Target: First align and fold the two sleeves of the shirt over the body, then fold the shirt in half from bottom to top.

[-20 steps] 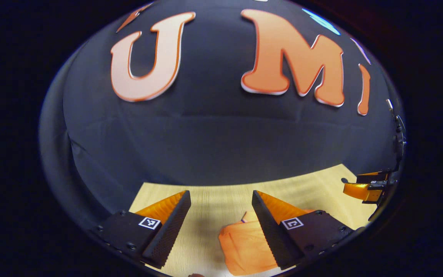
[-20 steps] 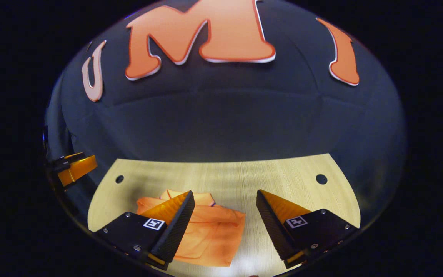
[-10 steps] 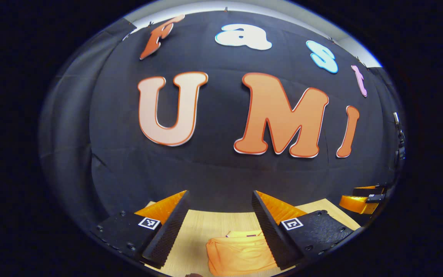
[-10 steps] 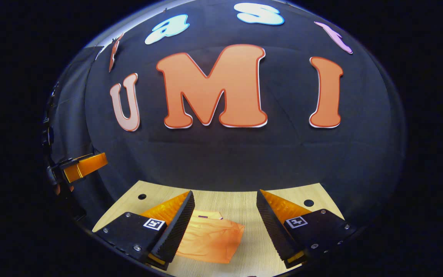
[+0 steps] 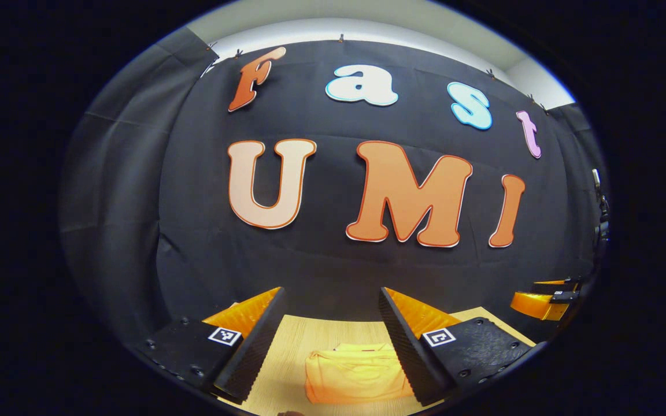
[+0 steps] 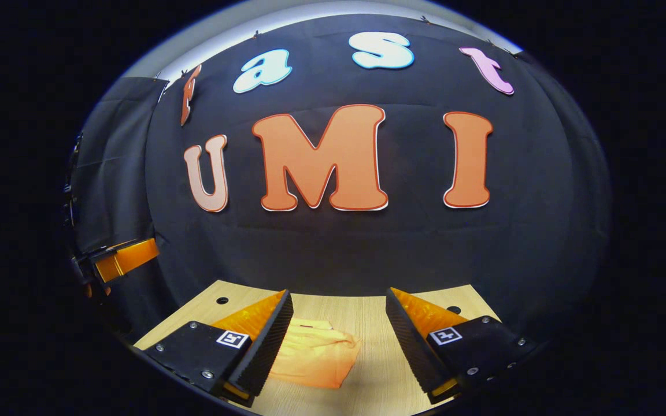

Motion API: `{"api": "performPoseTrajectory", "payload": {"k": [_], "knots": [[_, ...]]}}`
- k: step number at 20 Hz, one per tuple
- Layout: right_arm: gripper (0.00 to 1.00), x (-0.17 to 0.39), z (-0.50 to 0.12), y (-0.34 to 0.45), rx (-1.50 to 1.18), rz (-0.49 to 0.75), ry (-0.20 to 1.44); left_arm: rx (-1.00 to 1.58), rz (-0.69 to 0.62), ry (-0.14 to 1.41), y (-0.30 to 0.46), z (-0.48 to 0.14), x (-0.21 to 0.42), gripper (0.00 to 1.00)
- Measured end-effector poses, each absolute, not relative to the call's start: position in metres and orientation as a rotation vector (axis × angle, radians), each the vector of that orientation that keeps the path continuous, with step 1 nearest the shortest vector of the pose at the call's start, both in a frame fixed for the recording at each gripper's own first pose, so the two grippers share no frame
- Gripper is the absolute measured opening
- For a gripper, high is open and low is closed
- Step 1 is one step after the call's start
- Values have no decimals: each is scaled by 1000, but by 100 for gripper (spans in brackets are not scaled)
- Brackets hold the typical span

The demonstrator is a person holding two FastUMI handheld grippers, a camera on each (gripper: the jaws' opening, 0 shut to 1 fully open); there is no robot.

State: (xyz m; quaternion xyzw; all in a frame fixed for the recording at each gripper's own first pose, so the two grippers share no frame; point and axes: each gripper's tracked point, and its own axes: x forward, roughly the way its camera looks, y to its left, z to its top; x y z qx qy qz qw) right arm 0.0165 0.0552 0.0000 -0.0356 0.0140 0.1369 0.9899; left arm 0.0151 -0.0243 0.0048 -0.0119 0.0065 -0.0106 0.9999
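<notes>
I read the left gripper (image 5: 330,341) as jaws apart and holding nothing, raised above the wooden table (image 5: 287,358), with the orange shirt (image 5: 356,372) lying folded into a compact bundle on the table below and between its fingers. The right gripper (image 6: 339,344) is likewise spread and empty; in its view the shirt (image 6: 315,361) sits on the table (image 6: 379,370) toward its left finger (image 6: 263,346), not touching it. In the left gripper view I see the right gripper (image 5: 544,300) at the far right edge, well apart from the shirt.
</notes>
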Motion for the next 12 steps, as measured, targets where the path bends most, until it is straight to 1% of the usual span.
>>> {"api": "performPoseTrajectory", "payload": {"k": [5, 12], "knots": [[98, 2, -10, 53, -44, 266, 45, -21, -39, 16, -27, 7, 3, 98], [98, -14, -16, 61, -36, 233, 46, -15, -38, 27, -10, 7, -4, 98]]}}
